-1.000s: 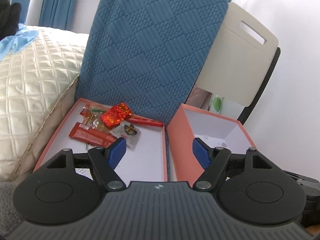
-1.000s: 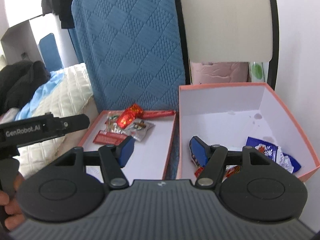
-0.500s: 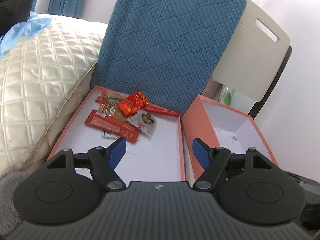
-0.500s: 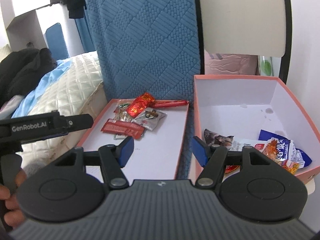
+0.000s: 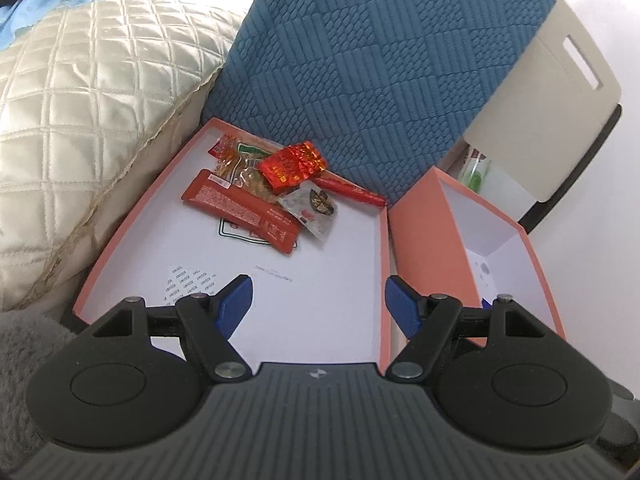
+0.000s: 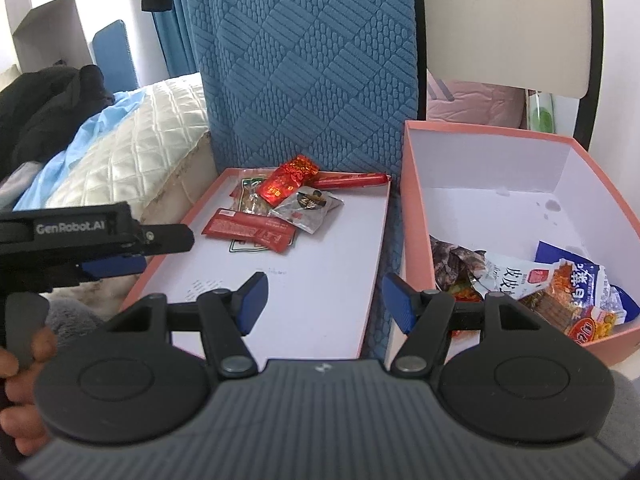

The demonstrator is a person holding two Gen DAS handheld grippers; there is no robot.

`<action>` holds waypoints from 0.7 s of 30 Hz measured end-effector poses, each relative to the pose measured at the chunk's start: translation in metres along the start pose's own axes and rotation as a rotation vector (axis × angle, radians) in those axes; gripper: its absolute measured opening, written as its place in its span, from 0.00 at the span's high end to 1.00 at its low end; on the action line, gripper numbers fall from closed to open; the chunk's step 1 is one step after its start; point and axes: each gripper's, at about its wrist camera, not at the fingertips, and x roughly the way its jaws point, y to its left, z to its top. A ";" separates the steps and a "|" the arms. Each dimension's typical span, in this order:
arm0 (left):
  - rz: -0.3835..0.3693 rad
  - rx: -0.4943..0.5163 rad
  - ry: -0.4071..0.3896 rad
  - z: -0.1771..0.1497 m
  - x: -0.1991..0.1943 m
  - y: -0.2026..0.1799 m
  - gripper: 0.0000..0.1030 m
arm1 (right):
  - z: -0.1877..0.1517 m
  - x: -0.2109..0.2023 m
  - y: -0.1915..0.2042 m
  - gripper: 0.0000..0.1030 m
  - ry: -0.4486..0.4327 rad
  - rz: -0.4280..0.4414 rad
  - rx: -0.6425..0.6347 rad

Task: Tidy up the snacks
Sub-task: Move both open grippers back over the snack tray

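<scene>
A shallow pink box lid (image 5: 382,264) (image 6: 376,248) holds several snacks at its far end: a long red packet (image 5: 240,210) (image 6: 250,232), a shiny red foil packet (image 5: 292,164) (image 6: 286,180), a grey sachet (image 5: 314,210) (image 6: 308,210) and a red sausage stick (image 5: 348,190) (image 6: 350,180). A deep pink box (image 5: 432,236) (image 6: 416,216) to its right holds several snack bags (image 6: 552,284). My left gripper (image 5: 318,304) is open and empty over the lid's near end; it also shows in the right wrist view (image 6: 116,254). My right gripper (image 6: 324,300) is open and empty above the gap between lid and box.
A blue quilted cushion (image 5: 380,64) (image 6: 304,60) stands right behind both boxes. A cream quilted pillow (image 5: 88,112) (image 6: 132,152) lies to the left. A beige chair back (image 5: 560,92) and white wall are to the right. Grey fuzzy fabric (image 5: 24,328) lies at the near left.
Both grippers have moved up and forward, so the views look more steeply down into the lid and the box. Both stay open and empty. The snacks have not moved.
</scene>
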 end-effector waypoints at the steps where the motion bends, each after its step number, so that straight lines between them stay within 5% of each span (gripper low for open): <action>1: 0.001 -0.004 0.002 0.002 0.004 0.000 0.25 | 0.000 0.003 0.000 0.36 0.002 0.001 -0.001; 21: 0.078 0.013 0.028 0.049 0.101 0.010 0.25 | 0.018 0.086 -0.002 0.36 -0.031 0.032 -0.049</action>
